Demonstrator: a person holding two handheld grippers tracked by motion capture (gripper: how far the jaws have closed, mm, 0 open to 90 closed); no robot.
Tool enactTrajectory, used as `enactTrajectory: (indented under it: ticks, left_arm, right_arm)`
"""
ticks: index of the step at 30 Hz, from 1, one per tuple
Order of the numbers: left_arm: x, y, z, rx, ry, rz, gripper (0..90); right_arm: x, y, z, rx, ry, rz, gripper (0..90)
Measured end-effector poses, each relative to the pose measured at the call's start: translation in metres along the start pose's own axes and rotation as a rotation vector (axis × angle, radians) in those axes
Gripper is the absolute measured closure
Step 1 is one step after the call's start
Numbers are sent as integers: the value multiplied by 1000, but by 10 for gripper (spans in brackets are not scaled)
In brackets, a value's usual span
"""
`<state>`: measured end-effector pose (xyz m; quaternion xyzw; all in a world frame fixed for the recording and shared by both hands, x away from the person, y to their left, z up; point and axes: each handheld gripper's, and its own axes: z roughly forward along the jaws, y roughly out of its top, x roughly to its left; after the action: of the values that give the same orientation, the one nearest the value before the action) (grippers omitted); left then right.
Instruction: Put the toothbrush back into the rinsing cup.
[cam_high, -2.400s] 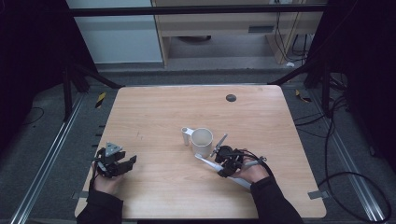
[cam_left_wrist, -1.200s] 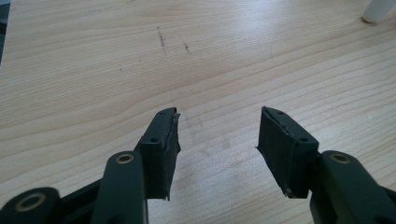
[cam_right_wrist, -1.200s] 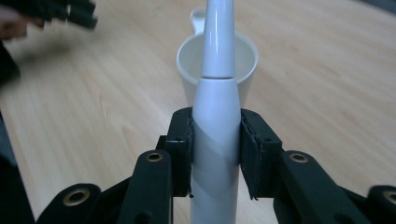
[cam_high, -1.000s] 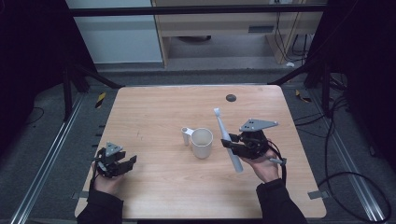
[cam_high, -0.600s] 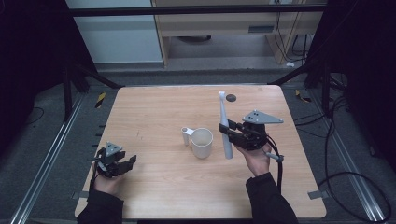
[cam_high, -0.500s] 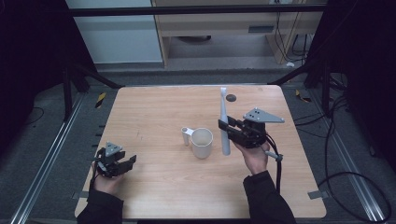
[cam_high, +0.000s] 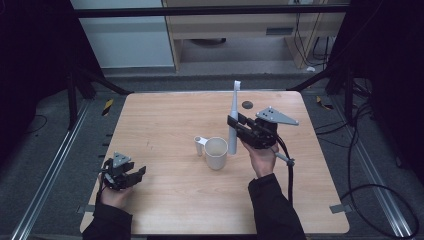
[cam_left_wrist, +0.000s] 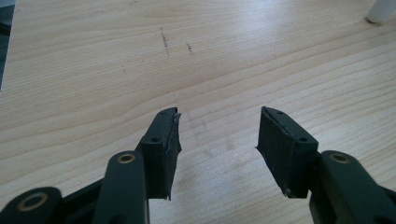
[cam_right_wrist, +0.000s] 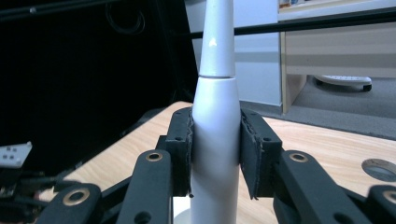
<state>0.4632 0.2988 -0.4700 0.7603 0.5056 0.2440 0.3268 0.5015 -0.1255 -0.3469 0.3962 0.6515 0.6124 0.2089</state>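
1. While your right gripper sits just right of the white mug, its jaws are clamped on the white electric toothbrush; in the right gripper view the pads press both sides of the handle.
2. Toothbrush is upright, brush head up, well above the mug's rim. Its lower end hangs just beside the mug's right side; can't tell if the two touch.
3. Gripper grabs the toothbrush around mid-handle, grey three-cornered plate on top, cable trailing back toward you.
4. Mug stands upright on the tabletop, open end up, handle on its left side, roughly mid-tabletop.
5. Your left gripper is well left of the mug and nearer to you, low over the tabletop. Jaws apart, nothing between them; in the left gripper view bare wood grain shows through the gap.
6. Mug's base peeks in at the top right corner of the left gripper view.
7. Dark round cable hole in the tabletop lies beyond the mug, just right of the toothbrush neck.
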Motion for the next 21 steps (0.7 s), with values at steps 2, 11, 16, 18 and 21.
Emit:
enactTrajectory:
  ticks: [2, 11, 16, 18, 21]
  left_arm:
    - [0, 0, 0, -1, 0, -1, 476]
    - [0, 0, 0, -1, -1, -1, 476]
    - [0, 0, 0, -2, -2, -2, 475]
    - [0, 0, 0, -2, -2, -3, 475]
    - [0, 0, 0, -2, -3, -2, 476]
  right_arm:
    - [0, 1, 3, -5, 4, 13, 673]
    - [2, -2, 20, -20, 1, 30, 673]
    - [2, -8, 31, -7, 8, 36, 673]
    - [3, -9, 35, -4, 6, 38, 673]
    - [4, -12, 40, 6, 4, 37, 673]
